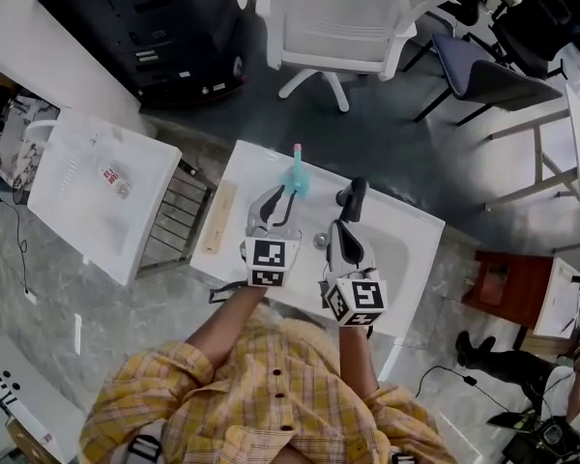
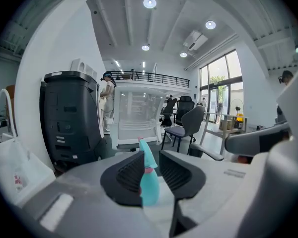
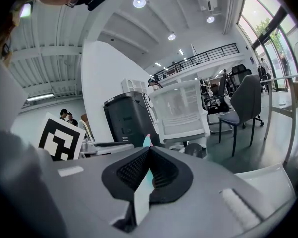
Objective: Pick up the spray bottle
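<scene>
1. Wooden strip [image 1: 218, 217] lay flat along the left edge of the white table [image 1: 411, 245], well apart from the bottle. Prob. just parked there; it didn't block your reach.
2. Your left gripper [image 1: 278, 199] pointed fwd and a bit down, straight at the target. In the left gripper view its jaws stood apart w/ the bottle showing in the gap, and no pad pressed on it as far as I could see. My read: you had the jaws spread to straddle the body for the pick, grip not yet made.
3. Spray bottle [image 1: 296, 174] stood upright on the table near the far edge, teal body w/ the pink nozzle tip up. Upright = easy side grab. It sat just ahead of the left jaw tips, in line w/ their gap. From the head view I couldn't tell how deep it was between them.
4. Your right gripper [image 1: 353, 193] hung over the table just right of the bottle, near but not touching. Its jaws were together at the tips, nothing between them. In the right gripper view the teal tip only peeked above the closed jaws, i.e. beyond them, not in them. My read: this hand was idle and the left one was doing the pick.
</scene>
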`<state>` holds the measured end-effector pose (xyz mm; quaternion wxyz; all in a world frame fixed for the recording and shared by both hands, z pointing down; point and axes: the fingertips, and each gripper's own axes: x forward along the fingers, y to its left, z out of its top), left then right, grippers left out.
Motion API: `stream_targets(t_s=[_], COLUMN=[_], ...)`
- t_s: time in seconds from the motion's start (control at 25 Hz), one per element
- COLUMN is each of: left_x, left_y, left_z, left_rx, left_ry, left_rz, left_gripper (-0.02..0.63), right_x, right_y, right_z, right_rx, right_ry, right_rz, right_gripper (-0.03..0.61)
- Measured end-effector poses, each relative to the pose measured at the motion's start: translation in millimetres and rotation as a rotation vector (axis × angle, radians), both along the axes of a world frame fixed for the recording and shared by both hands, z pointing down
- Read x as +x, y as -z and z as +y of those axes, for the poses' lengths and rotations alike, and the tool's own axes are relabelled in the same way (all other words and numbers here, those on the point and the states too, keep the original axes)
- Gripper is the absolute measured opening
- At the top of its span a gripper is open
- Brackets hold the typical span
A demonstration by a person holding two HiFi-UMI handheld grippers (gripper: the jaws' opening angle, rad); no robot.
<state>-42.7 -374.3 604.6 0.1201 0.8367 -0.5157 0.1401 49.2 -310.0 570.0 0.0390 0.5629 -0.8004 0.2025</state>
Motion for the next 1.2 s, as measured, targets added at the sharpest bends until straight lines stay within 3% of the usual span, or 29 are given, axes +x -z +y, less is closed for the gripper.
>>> stream_targets(t_s=[0.44, 1.2], left_x=[9.1, 18.9], left_y=[-22.3, -40.0], left_z=[-19.7, -52.5], left_rx=[-0.06, -0.118], left_ry=[0.0, 0.038], left_rz=[-0.02, -0.026], left_gripper=[0.12, 0.129], right_x=[3.0, 11.9], right_y=[-11.9, -21.4], right_z=[-6.8, -8.3], right_rx=[-0.019, -0.036], right_ry=[-0.015, -0.036], right_rz=[-0.008, 0.028], right_gripper=[-0.002, -0.002])
